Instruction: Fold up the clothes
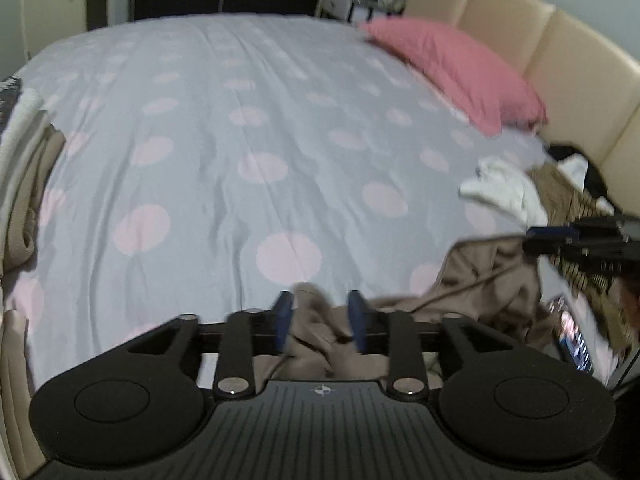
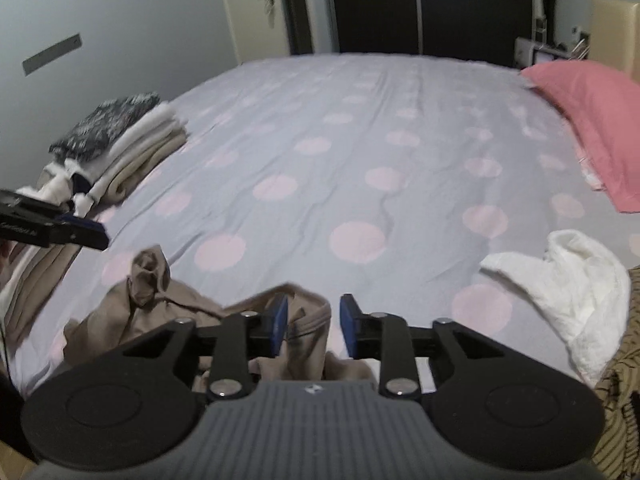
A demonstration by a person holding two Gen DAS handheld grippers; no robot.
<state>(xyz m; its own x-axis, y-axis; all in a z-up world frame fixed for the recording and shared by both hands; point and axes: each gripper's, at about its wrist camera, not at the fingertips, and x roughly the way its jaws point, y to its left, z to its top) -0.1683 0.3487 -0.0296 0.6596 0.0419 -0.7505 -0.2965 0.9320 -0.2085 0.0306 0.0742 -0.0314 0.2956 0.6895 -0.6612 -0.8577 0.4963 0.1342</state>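
Note:
A crumpled tan garment (image 1: 480, 276) (image 2: 120, 320) lies at the near edge of the dotted grey bed cover (image 1: 240, 120) (image 2: 340, 140). My left gripper (image 1: 320, 320) has its blue pads apart, with a loose bunch of the tan cloth between them. My right gripper (image 2: 314, 320) also stands with its pads apart. A fold of the tan cloth lies by its left pad, and a gap shows before the right pad. Each gripper appears in the other's view, the right gripper (image 1: 538, 236) at the right edge and the left gripper (image 2: 92, 236) at the left edge.
A stack of folded clothes (image 2: 132, 152) (image 1: 24, 160) sits at the bed's left side. A white garment (image 1: 500, 188) (image 2: 572, 292) and a brown patterned fabric (image 1: 568, 196) (image 2: 624, 380) lie at the right. A pink pillow (image 1: 460, 68) (image 2: 592, 120) rests by the beige headboard (image 1: 560, 60).

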